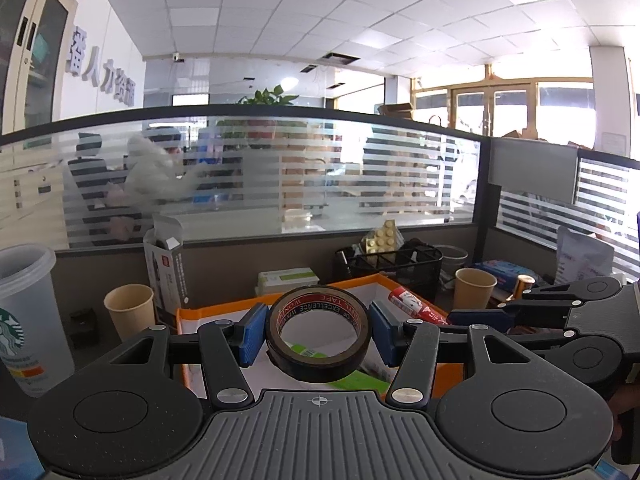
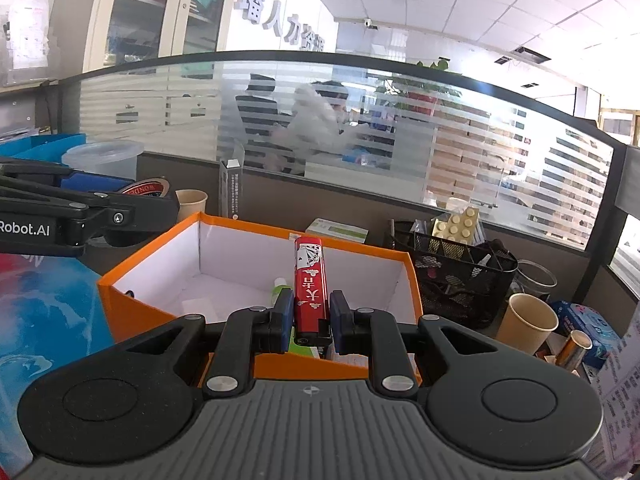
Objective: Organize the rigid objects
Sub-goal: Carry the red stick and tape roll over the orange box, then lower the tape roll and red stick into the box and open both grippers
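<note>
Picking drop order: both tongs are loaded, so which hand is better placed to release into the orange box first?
Right, probably. The right tongs hold the red card pack already over the orange box's open white interior. The left tongs carry the tape roll nearer the box's near edge.

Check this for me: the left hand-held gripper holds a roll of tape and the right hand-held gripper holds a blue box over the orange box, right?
Not quite. The box in the right hand-held gripper is red, as the right wrist view shows.

Paper cups (image 1: pixel 129 309), mesh organizer (image 2: pixel 452 268)
</note>
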### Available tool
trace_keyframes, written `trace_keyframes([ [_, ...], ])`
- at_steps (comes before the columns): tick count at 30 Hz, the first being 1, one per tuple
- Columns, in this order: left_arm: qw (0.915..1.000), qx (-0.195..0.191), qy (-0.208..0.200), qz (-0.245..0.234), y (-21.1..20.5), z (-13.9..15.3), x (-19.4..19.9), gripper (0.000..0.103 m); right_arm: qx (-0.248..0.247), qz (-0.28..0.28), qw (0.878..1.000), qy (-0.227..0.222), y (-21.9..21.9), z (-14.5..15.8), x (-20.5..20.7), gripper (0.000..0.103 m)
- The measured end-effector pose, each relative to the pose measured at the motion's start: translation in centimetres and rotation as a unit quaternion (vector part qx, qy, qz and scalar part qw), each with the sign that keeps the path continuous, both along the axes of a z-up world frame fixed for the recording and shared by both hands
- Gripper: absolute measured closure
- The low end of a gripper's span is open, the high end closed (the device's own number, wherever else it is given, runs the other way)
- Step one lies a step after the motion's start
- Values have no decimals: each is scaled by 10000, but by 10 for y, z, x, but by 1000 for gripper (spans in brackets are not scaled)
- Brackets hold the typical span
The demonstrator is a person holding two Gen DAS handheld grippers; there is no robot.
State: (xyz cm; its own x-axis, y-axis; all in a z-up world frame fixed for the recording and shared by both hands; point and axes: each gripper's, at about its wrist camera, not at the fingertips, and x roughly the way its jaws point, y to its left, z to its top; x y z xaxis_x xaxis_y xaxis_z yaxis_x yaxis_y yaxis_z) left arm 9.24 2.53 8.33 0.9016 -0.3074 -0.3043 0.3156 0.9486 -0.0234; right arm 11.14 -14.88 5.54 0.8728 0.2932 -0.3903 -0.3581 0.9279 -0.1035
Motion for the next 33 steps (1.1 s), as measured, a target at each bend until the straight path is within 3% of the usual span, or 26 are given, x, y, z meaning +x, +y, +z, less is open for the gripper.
trace_keyframes([
  [15, 9996, 84, 220, 148, 1, -10, 53, 50, -27, 43, 9997, 241, 7, -2, 54, 86],
  [33, 9972, 173, 690, 230, -5, -42, 94, 50, -48, -87, 9971, 757, 15, -34, 110, 86],
])
